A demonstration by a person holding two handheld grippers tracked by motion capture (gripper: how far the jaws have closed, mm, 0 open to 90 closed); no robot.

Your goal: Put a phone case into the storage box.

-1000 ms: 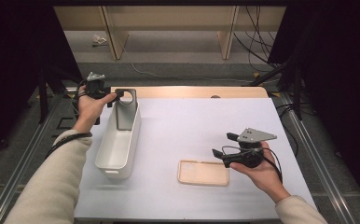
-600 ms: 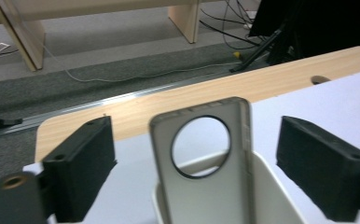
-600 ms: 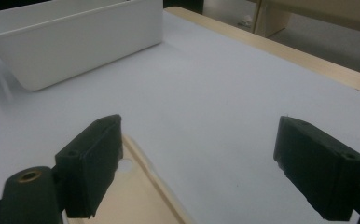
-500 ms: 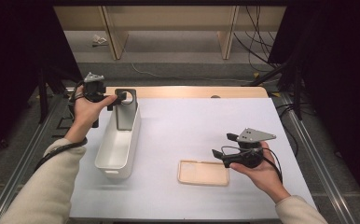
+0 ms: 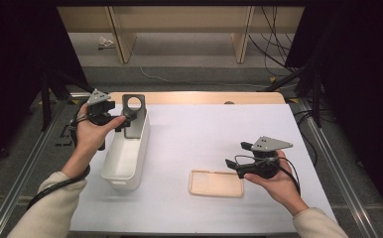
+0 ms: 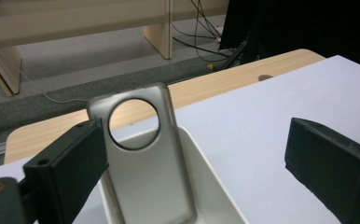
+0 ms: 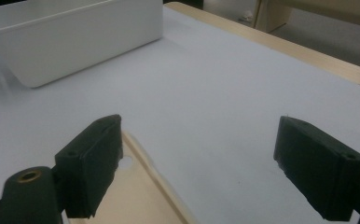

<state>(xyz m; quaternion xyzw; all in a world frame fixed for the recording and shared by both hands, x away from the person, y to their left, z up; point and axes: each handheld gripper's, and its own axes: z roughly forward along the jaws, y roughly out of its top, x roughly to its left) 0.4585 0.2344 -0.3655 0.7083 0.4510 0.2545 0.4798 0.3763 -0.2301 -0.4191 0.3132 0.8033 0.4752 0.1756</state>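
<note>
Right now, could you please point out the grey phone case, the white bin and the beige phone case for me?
grey phone case (image 6: 152,172), left gripper view, on its flat back below the round hole.
white bin (image 5: 121,161), high view, on its inner floor.
beige phone case (image 5: 216,183), high view, on its flat middle.

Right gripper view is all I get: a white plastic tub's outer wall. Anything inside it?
Observer: Yes, a grey metallic phone case with a round hole stands upright at the white rectangular plastic tub's far end.
Operator: Does the left hand-held gripper grip it?
Observer: No. Its jaws have just been opening and stand wide, not clamping the case.
Operator: The beige piece below me?
Observer: A whole flat beige rectangular phone case, lying near the table's front edge.
</note>
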